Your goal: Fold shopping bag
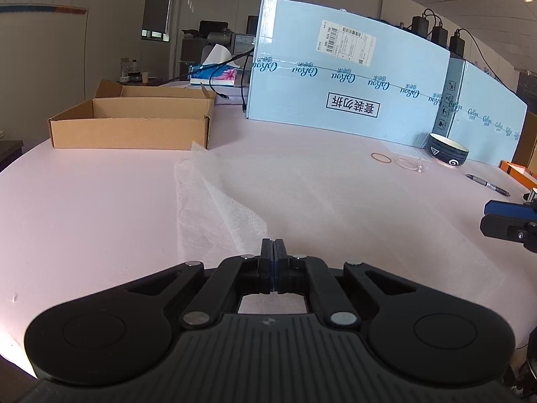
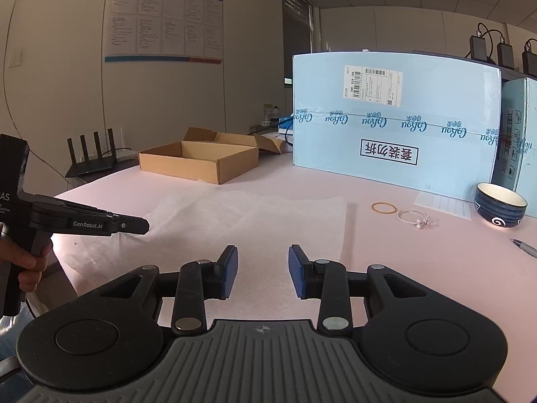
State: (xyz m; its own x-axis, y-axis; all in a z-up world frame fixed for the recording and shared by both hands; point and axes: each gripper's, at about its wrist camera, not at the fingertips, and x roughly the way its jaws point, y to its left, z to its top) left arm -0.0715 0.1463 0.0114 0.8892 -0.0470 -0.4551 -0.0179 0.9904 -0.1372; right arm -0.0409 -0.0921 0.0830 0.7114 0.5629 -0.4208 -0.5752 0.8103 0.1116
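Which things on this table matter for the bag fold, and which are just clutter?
Job:
- white bag, flat on the table
- left gripper, jaws shut
- right gripper, jaws open, nothing between them

Lying about:
- cardboard tray
- blue carton
- bowl
- rubber band
- pen

The tall pale-blue carton (image 2: pixel 396 117) at the far side of the tabletop carries a repeated blue script brand, upside down, reading roughly "CoRou", along its tape line. Below it a boxed sign holds four Chinese characters, also inverted. A white shipping label (image 2: pixel 373 84) with barcodes sits near its top, too small to read. The left tongs (image 2: pixel 132 225) bear "GenRobot.AI".
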